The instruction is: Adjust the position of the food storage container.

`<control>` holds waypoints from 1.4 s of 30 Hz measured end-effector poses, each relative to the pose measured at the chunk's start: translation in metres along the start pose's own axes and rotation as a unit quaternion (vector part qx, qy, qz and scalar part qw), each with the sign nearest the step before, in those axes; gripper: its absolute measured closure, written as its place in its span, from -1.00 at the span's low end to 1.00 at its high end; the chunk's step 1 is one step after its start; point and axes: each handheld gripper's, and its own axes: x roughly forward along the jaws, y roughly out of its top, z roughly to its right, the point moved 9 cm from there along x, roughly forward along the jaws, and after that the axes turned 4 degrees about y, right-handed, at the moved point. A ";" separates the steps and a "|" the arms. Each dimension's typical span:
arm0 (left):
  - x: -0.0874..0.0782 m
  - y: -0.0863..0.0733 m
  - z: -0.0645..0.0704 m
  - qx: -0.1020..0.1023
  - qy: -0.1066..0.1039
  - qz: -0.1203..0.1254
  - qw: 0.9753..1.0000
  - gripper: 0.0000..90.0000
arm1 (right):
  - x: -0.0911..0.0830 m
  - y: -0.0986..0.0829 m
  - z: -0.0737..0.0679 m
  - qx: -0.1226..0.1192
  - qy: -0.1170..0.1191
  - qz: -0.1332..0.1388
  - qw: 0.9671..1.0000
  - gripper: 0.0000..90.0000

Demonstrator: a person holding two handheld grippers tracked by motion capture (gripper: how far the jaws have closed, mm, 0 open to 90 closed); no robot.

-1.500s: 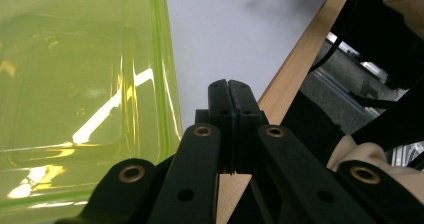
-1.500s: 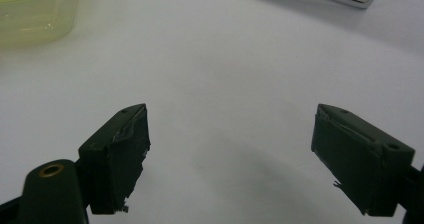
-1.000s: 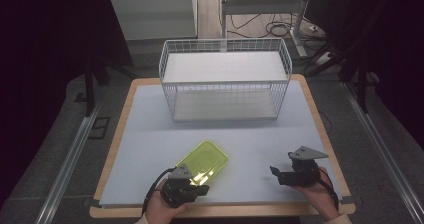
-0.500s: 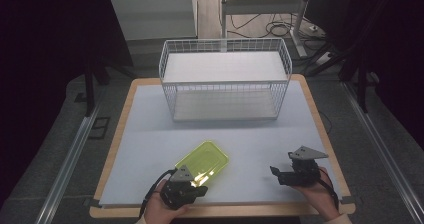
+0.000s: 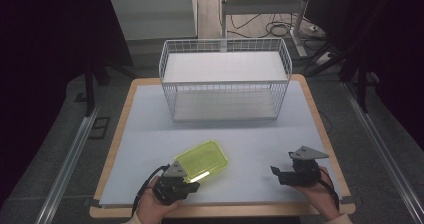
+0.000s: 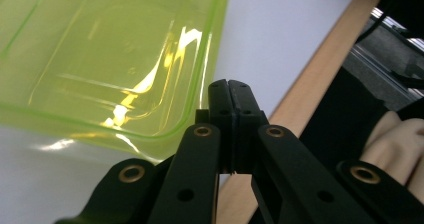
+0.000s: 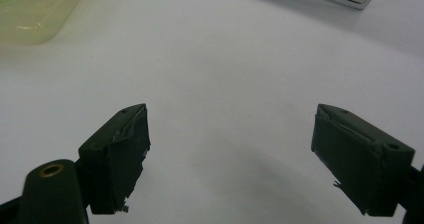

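My left gripper (image 5: 191,184) is clamped on the rim of the yellow-green tray (image 5: 202,160) near the tabletop's (image 5: 250,139) front edge — light, stiff, slick plastic, I judge — while my right gripper (image 5: 278,173) rests, jaws apart.

Lab bench (floor cables (image 5: 280,29))

One yellow-green plastic tray (image 5: 201,160) lies on the near left of the table (image 5: 250,139). One white wire basket (image 5: 225,79) stands at the far middle. Two grippers are in view: the left gripper (image 5: 186,185) at the near left and the right gripper (image 5: 276,174) at the near right, each with two black jaws. Two hands hold them, one apiece.
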 end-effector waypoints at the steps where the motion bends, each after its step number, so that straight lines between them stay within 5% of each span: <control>1: -0.001 0.000 -0.002 -0.004 -0.001 0.001 1.000 1.00 | 0.000 0.000 0.000 0.000 0.000 0.000 1.000 -0.65; 18: -0.012 0.003 -0.037 -0.040 0.032 0.019 0.999 1.00 | 0.000 0.000 0.002 0.000 -0.004 0.002 1.000 -0.64; 27: -0.014 0.006 -0.037 -0.051 0.017 0.028 0.998 1.00 | -0.001 0.001 0.002 0.001 -0.003 0.002 1.000 -0.63; 32: -0.030 0.017 -0.037 -0.048 0.017 0.054 0.997 1.00 | -0.001 0.000 0.004 0.004 -0.005 0.005 1.000 -0.63; 35: -0.044 0.025 -0.054 -0.059 0.039 0.077 0.995 1.00 | -0.001 0.000 0.003 0.003 -0.004 0.003 1.000 -0.63; 38: -0.053 0.022 -0.087 -0.083 0.086 0.086 0.989 1.00 | 0.000 0.000 0.002 0.003 -0.005 0.003 1.000 -0.63; 42: -0.047 0.008 -0.117 -0.130 0.091 0.080 0.984 1.00 | 0.001 0.000 0.003 0.004 -0.006 0.001 1.000 -0.63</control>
